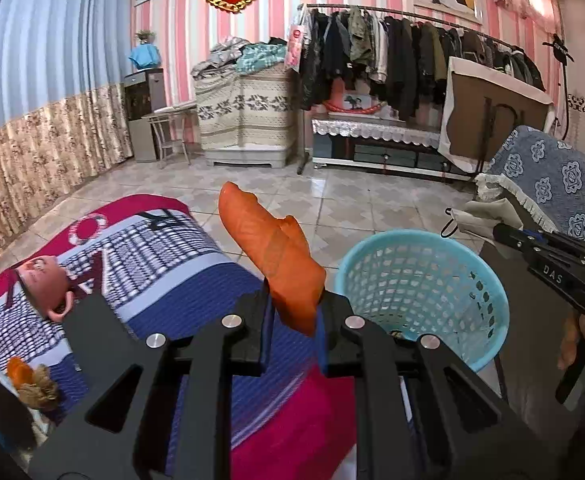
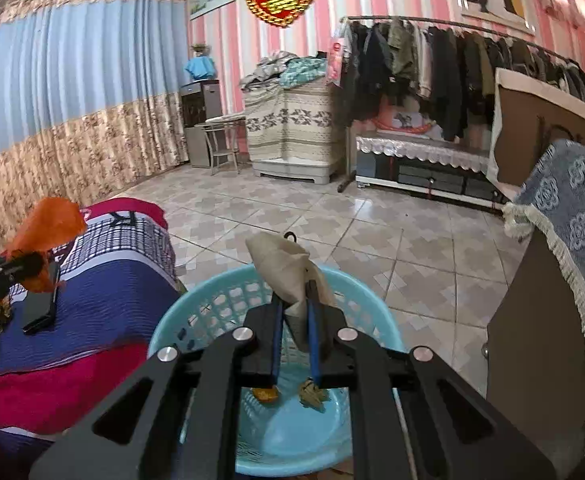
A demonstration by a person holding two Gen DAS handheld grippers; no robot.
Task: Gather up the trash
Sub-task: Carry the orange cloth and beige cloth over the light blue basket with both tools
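My left gripper (image 1: 294,308) is shut on an orange wrapper (image 1: 270,252), held above the bed's edge just left of the light blue mesh basket (image 1: 424,288). It also shows at the left of the right wrist view (image 2: 32,268), with the wrapper (image 2: 48,224) sticking up. My right gripper (image 2: 294,320) is shut on a crumpled beige paper bag (image 2: 288,276), directly over the basket (image 2: 196,320). It shows in the left wrist view (image 1: 500,232) with the beige bag (image 1: 476,216). Two small scraps (image 2: 312,394) lie in the basket's bottom.
A bed with a blue, checked and red blanket (image 1: 164,264) holds a brown clay teapot (image 1: 44,284), an orange-and-brown scrap (image 1: 32,380) and a black phone (image 2: 42,308). A cabinet with a blue floral cover (image 2: 564,280) stands right of the basket. Tiled floor lies beyond.
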